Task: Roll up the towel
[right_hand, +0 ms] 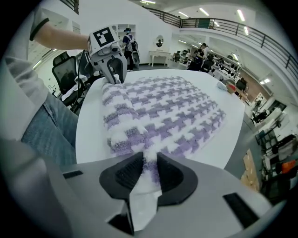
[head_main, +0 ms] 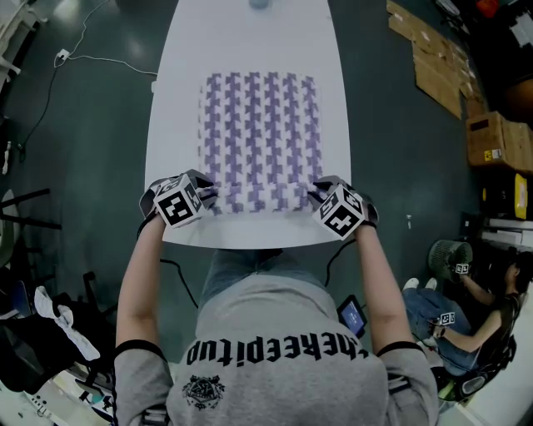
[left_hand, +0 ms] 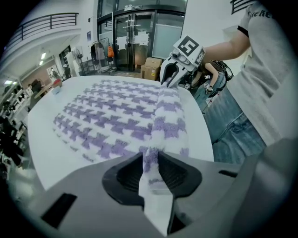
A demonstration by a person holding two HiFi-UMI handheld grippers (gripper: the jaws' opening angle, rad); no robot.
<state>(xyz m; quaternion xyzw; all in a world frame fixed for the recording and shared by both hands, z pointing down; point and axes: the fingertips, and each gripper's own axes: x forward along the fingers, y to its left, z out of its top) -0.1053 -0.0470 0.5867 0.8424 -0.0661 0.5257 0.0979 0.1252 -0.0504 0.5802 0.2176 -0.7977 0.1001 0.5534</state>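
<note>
A purple-and-white houndstooth towel [head_main: 260, 141] lies flat on the white table [head_main: 250, 50]. Its near edge is folded over into a thick first turn [left_hand: 167, 111]. My left gripper [head_main: 206, 196] is at the near left corner and is shut on that end of the rolled edge; towel cloth is pinched between its pads [left_hand: 150, 167]. My right gripper [head_main: 320, 196] is at the near right corner, also shut on the rolled edge [right_hand: 148, 169]. Each gripper shows at the far end of the roll in the other's view: the right gripper [left_hand: 170, 78], the left gripper [right_hand: 114, 73].
A small object [head_main: 260, 4] stands at the table's far end. Cardboard boxes [head_main: 487, 137] sit on the floor to the right. A person [head_main: 470, 320] sits on the floor at lower right. A cable [head_main: 92, 58] runs across the floor at left.
</note>
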